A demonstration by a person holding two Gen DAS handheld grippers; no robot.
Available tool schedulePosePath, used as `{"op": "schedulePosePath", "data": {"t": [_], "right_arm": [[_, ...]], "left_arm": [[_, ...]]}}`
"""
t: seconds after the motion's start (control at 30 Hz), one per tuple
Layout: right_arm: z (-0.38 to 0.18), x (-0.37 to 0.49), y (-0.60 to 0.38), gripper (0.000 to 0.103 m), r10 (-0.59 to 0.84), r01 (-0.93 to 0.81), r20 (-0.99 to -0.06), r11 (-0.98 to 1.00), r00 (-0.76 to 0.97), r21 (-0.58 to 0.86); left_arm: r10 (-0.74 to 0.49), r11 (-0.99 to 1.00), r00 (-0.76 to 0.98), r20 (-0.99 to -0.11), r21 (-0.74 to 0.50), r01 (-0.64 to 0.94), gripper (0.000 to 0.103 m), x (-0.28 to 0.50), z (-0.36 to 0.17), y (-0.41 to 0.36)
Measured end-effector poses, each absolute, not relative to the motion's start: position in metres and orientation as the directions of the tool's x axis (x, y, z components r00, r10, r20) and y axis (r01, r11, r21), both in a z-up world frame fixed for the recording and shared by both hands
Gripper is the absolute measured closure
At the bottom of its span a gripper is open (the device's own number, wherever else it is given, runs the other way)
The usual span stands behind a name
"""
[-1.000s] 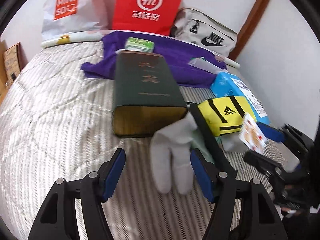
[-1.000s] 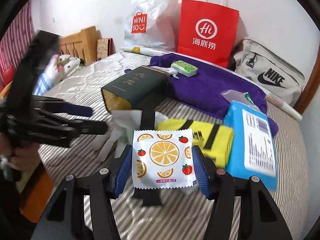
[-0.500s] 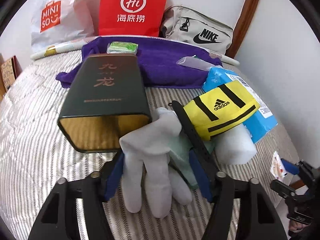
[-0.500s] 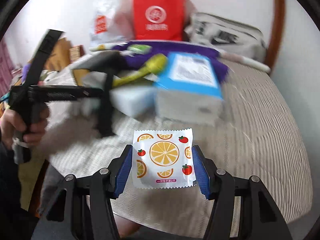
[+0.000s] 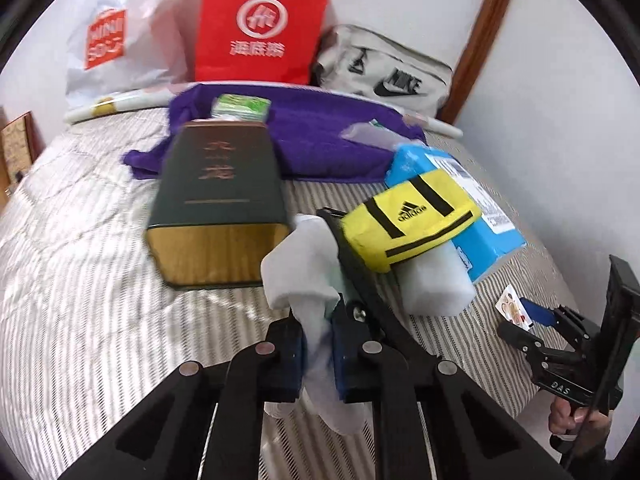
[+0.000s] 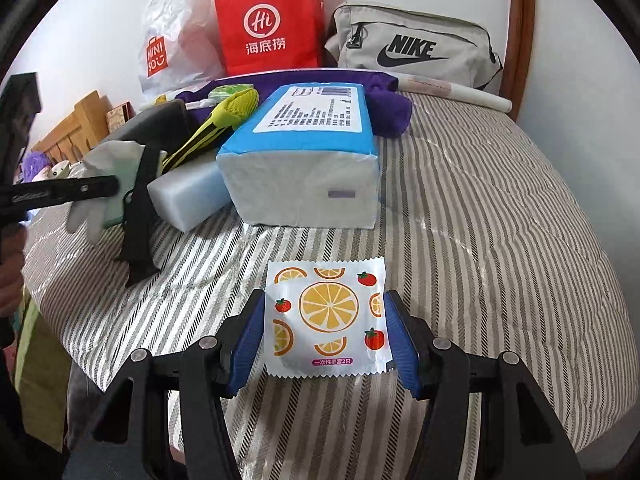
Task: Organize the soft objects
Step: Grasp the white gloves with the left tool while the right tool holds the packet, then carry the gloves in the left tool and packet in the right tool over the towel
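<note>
Left tool (image 5: 318, 354) pinches a white glove (image 5: 308, 268) beside the dark green box (image 5: 218, 204) on the striped bed (image 5: 80, 280)

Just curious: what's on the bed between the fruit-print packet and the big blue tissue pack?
Nothing: in the right wrist view, only bare striped bedcover separates the packet from the tissue pack.

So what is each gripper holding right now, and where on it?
Left gripper pinches the white glove by its fingers; right gripper clamps the fruit-print packet by its side edges.
</note>
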State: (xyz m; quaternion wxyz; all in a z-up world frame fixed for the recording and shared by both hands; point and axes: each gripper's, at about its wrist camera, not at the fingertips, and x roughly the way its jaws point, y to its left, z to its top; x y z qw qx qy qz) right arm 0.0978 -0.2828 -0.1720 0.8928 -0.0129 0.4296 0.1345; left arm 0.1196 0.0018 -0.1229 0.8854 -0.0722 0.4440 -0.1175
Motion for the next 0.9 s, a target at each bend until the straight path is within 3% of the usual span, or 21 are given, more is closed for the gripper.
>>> {"op": "schedulePosePath", "data": {"t": [0.57, 0.9], "right_arm": [[-0.168, 0.098, -0.274, 0.046, 0.225, -0.267, -0.769, 0.961, 0.599, 0.073], [-0.144, 0.092, -0.274, 0.047, 0.213, -0.264, -0.748, 0.963, 0.628, 0.053]], "left_arm": [[-0.193, 0.975, 0.641, -0.743, -0.218, 0.040, 0.092, 0.073, -0.105, 0.061], [-0.211, 0.969, 0.673, -0.709, -0.243, 0.048, 0.092, 0.073, -0.083, 0.064]]}}
